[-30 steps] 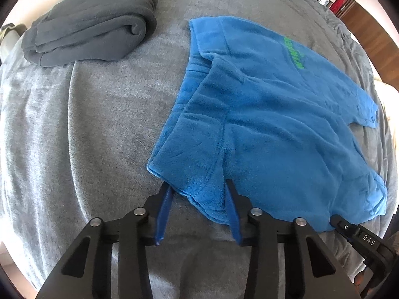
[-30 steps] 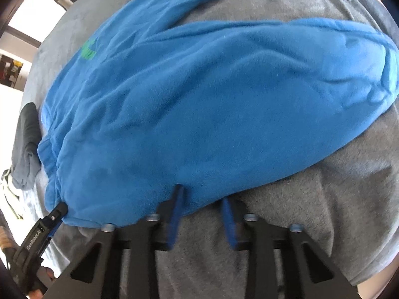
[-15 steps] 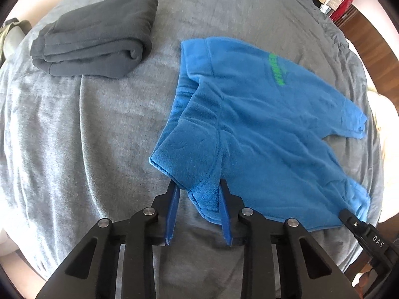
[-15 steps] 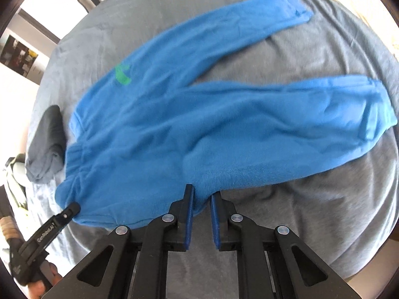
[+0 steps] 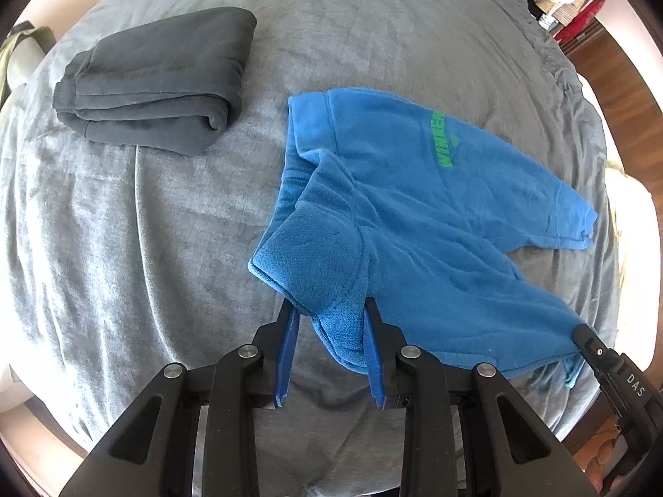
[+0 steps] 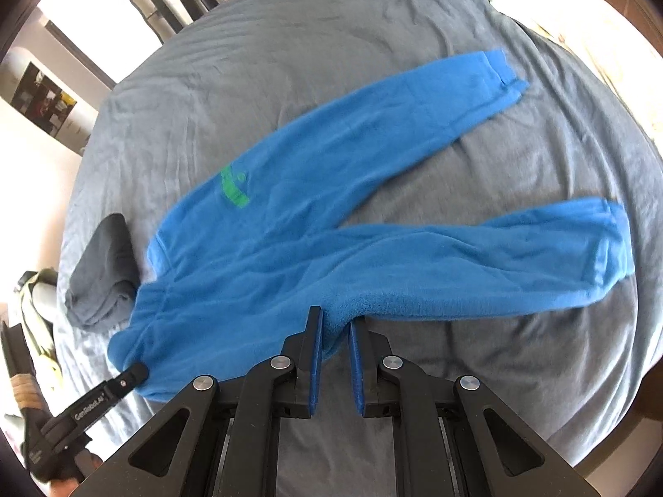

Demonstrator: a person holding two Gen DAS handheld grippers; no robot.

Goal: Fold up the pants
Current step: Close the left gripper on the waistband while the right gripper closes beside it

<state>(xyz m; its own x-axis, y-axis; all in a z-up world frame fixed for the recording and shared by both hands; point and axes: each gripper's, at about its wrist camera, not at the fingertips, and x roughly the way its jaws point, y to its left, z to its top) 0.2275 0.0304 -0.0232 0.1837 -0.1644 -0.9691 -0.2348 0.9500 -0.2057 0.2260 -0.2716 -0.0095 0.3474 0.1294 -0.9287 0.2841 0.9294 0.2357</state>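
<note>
Blue fleece pants [image 5: 414,215] with a green print [image 5: 443,141] lie on a grey blanket [image 5: 165,227]. My left gripper [image 5: 329,314] is shut on the near corner of the waistband and holds it lifted off the blanket. In the right wrist view the pants [image 6: 331,215] lie with both legs spread to the right. My right gripper [image 6: 335,323] is shut on the near edge of the lower leg, close to the crotch. Each gripper's tip shows in the other view: the right one [image 5: 580,333] and the left one [image 6: 136,372].
A folded dark grey garment [image 5: 157,83] lies at the far left of the blanket; it also shows in the right wrist view [image 6: 105,273]. Cream bedding [image 5: 630,215] lies at the right edge. Wooden floor [image 5: 609,62] and clutter lie beyond the bed.
Both grippers closed from open onto the pants' near edge and rose, lifting the fabric off the blanket. The views pulled back, so more of the pants and bed shows.
</note>
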